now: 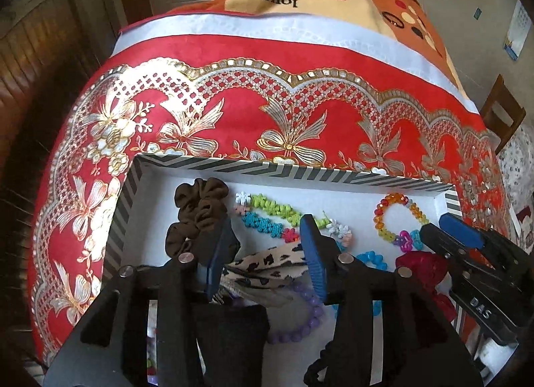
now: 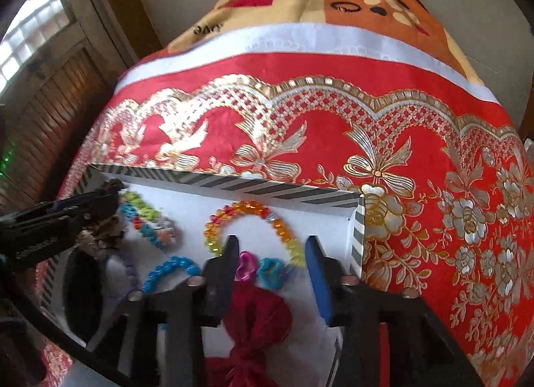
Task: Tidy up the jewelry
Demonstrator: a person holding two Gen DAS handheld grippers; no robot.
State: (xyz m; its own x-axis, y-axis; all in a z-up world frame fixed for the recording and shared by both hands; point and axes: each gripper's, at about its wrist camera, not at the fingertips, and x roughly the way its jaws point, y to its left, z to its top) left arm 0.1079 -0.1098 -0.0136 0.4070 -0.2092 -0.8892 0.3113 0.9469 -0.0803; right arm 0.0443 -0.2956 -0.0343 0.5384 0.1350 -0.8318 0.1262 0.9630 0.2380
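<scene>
Over the striped-rim box (image 1: 233, 171), the left gripper (image 1: 267, 246) gapes around the leopard-print scrunchie (image 1: 267, 261) and the right gripper (image 2: 272, 263) stands unclenched above the red scrunchie (image 2: 257, 317), pressing neither; apparently both are just deposited, so next lift clear.

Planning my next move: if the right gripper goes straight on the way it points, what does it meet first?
Probably the pink heart charm between the open right gripper, just past the red bow; the white box floor lies under it. Depth is unclear.
</scene>
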